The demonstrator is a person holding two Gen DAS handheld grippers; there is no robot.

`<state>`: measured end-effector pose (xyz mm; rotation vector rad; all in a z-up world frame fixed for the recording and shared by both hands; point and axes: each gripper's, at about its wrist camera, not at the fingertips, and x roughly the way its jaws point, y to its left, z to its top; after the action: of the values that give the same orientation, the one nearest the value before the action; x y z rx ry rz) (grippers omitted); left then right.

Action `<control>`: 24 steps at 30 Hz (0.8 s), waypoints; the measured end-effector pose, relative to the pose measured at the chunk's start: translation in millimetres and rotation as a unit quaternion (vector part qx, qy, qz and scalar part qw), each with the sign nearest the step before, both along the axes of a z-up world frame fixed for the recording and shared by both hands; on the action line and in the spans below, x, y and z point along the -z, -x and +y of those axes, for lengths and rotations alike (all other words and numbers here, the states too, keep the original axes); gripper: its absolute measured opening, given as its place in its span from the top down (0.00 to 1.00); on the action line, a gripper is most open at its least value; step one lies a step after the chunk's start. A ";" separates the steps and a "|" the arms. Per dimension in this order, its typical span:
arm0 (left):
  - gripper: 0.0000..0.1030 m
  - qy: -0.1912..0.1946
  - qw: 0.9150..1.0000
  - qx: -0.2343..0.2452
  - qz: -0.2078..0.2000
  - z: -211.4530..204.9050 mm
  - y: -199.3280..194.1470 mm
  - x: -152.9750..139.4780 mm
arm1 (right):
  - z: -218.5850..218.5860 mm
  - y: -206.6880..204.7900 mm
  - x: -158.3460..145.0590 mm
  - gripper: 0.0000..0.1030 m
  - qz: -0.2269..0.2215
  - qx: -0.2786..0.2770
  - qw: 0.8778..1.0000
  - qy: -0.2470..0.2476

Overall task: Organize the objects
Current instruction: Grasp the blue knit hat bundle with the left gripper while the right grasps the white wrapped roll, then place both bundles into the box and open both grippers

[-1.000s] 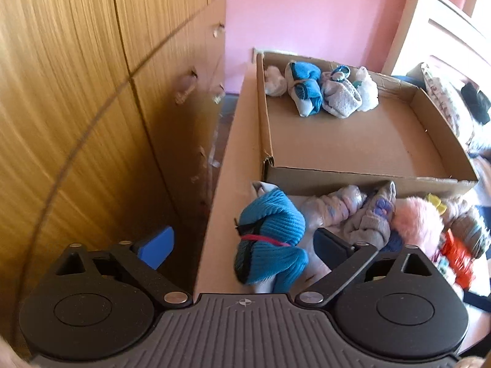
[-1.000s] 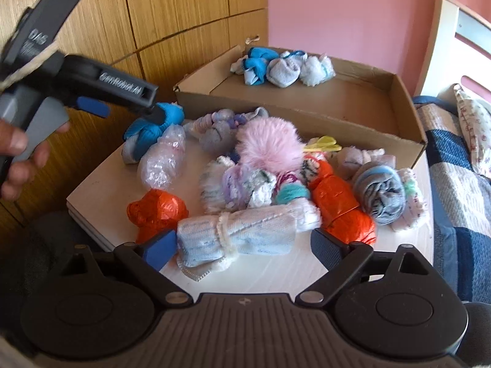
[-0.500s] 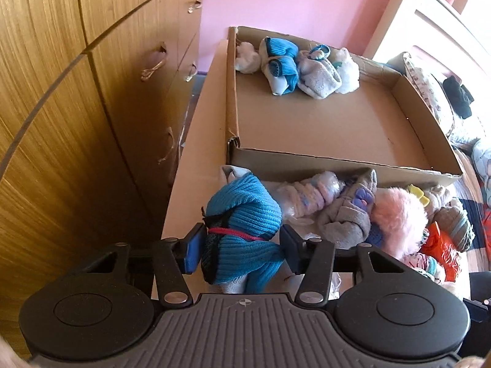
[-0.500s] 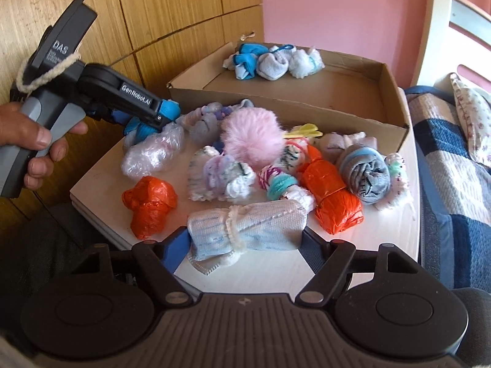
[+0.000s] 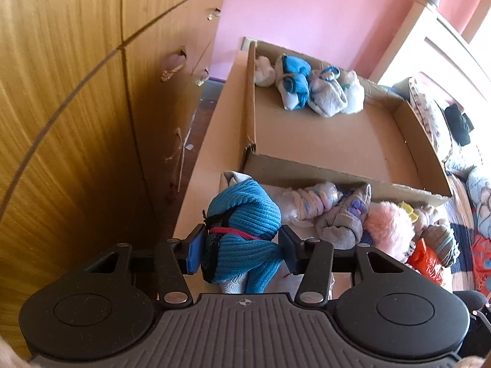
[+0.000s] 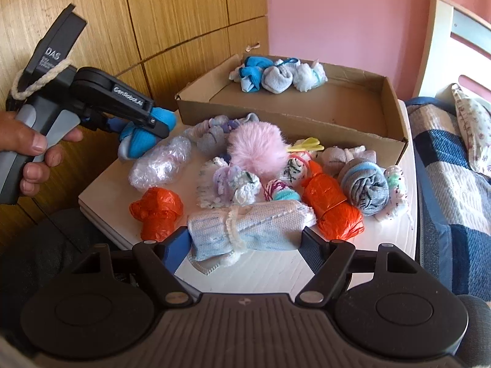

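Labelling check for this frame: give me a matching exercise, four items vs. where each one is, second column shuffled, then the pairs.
Column one:
1. blue knit sock bundle
2. pale rolled cloth bundle
3. pink pompom
4. grey sock ball with a blue loop

Column two:
A. inside the cardboard box, at its far wall
B. between the right gripper pads
C. between the left gripper pads
D. loose in the pile, in front of the box

Pairs: 1-C, 2-B, 3-D, 4-A
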<state>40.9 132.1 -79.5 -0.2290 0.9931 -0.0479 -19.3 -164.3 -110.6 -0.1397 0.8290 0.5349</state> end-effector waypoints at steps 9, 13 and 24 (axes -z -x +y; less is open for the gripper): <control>0.45 0.021 0.999 0.009 -0.031 -9.1 1.3 -43.3 | -22.7 2.1 -37.9 0.30 -0.036 0.013 0.999 -0.024; 0.44 0.032 0.998 0.035 -0.052 -34.4 -14.0 -73.5 | -38.0 -17.0 -69.6 0.30 -0.069 0.023 0.997 -0.029; 0.44 0.043 0.989 0.109 -0.087 -124.8 -76.1 -115.2 | -69.2 -100.0 -121.1 0.30 -0.158 0.036 0.987 -0.009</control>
<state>117.0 7.3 35.7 -0.1914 0.8386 -0.3063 80.7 -233.5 10.5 -0.1714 0.5183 0.4373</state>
